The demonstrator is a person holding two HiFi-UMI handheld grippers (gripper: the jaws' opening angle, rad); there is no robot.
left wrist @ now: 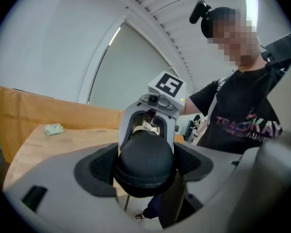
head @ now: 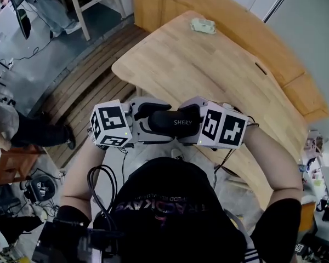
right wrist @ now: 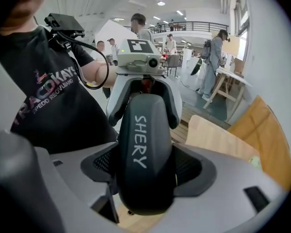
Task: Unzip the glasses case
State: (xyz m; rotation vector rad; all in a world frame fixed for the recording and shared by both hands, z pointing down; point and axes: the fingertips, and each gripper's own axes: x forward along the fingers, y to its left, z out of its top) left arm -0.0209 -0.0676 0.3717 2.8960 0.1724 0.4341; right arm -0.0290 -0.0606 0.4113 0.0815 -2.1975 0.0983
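Observation:
A black glasses case (head: pixel 172 122) printed SHERY hangs level in the air in front of the person's chest, between the two grippers. My right gripper (head: pixel 191 124) is shut on its right end; in the right gripper view the case (right wrist: pixel 144 154) runs lengthwise between the pads, which press on its sides. My left gripper (head: pixel 152 120) stands open at its widest around the left end. In the left gripper view the rounded end of the case (left wrist: pixel 144 161) sits between the spread jaws. The case looks closed, and I cannot make out its zip.
A light wooden table (head: pixel 208 64) lies ahead and below, with a small pale green object (head: pixel 203 25) near its far edge. Slatted wooden floor lies to the left. Cables hang at the person's chest. Several people stand far off in the right gripper view.

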